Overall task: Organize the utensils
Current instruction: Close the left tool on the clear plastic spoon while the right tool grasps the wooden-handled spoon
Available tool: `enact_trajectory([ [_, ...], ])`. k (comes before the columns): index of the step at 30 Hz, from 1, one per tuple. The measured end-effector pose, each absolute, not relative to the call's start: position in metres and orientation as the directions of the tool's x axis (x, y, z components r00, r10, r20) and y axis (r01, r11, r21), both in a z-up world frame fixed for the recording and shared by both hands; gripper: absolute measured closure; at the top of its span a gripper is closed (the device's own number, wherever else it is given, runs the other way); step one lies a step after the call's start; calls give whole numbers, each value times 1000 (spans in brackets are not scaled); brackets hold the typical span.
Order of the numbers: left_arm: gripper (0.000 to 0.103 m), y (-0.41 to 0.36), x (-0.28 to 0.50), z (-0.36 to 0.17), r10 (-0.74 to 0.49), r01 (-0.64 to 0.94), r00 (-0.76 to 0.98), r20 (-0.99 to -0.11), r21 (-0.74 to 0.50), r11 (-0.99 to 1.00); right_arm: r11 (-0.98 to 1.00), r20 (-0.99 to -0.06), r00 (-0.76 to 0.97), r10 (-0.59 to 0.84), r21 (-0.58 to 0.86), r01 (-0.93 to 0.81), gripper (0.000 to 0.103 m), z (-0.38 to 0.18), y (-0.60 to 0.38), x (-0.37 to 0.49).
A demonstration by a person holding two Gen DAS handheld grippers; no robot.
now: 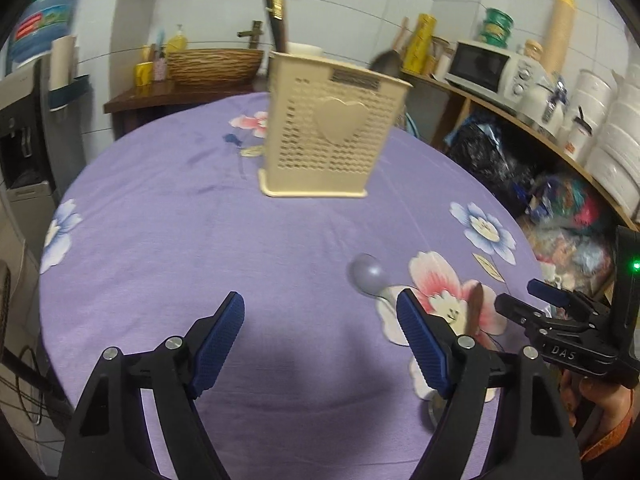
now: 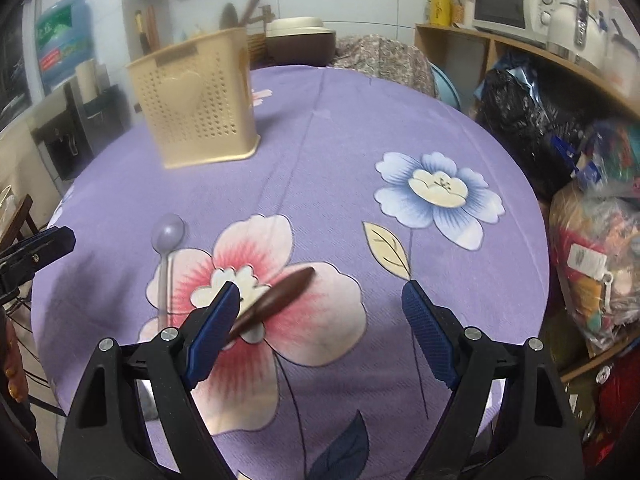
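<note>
The right tool (image 1: 532, 300) carries the white letters "DAS" on its black body, beside a green light; writing on the blue water jug (image 1: 42, 20) is too blurred to read. A round counter (image 1: 180, 220) under a purple cloth printed with pink and blue flowers stands in a tiled kitchen with a microwave (image 1: 486, 66) on a wooden shelf. The beige perforated plastic holder (image 1: 332, 132), with a raised heart on its face, stands upright at the far middle of the counter. Nearer than the holder, on the pink flower, lie a pale grey plastic spoon (image 2: 167, 236) and a brown wooden-handled utensil (image 2: 276, 300), close together. The left tool (image 1: 320, 312) is spread wide, empty, above the cloth. The right tool's jaws are also spread, its left pad (image 2: 216, 320) over the brown handle.
</note>
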State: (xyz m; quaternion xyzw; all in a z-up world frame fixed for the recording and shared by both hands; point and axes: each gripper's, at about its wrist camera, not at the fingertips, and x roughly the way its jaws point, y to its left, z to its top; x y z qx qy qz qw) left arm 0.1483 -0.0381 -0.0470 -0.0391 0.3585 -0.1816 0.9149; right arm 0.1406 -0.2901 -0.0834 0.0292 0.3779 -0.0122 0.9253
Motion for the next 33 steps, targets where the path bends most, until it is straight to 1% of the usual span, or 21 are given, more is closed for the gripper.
enact_trajectory([
  [3,29,-58,152,-53,-388,344,638,-664,-205,916,997,-700,714,-7,50,59,20,-83,-296,138],
  [7,31,-82,160,-63,-372,371,604,-705,-165,914,997,-704,710,0,58,59,20,-85,-299,135],
  [9,36,-90,164,-68,-363,378,589,-722,-151,914,997,-707,707,2,59,56,20,-86,-298,134],
  [11,39,-97,169,-74,-350,381,572,-742,-138,914,996,-708,706,9,66,54,20,-86,-299,133],
  [14,39,-103,177,-81,-322,369,557,-765,-119,922,996,-709,705,16,72,50,20,-87,-298,132],
  [19,39,-108,188,-81,-283,353,568,-773,-82,932,996,-710,703,27,81,44,20,-87,-297,132],
  [21,47,-111,191,-81,-267,353,571,-776,-61,934,995,-713,701,26,83,47,20,-88,-298,132],
  [23,52,-117,194,-81,-251,362,574,-779,-33,931,995,-716,697,27,84,49,20,-89,-298,133],
  [25,60,-123,197,-80,-240,369,576,-781,-14,929,995,-721,692,23,83,53,20,-91,-298,134],
  [27,66,-128,200,-80,-237,378,575,-783,-2,926,995,-724,689,22,85,57,20,-91,-298,135],
  [33,68,-146,211,-80,-226,413,561,-796,33,910,993,-731,682,31,99,61,20,-93,-299,135],
])
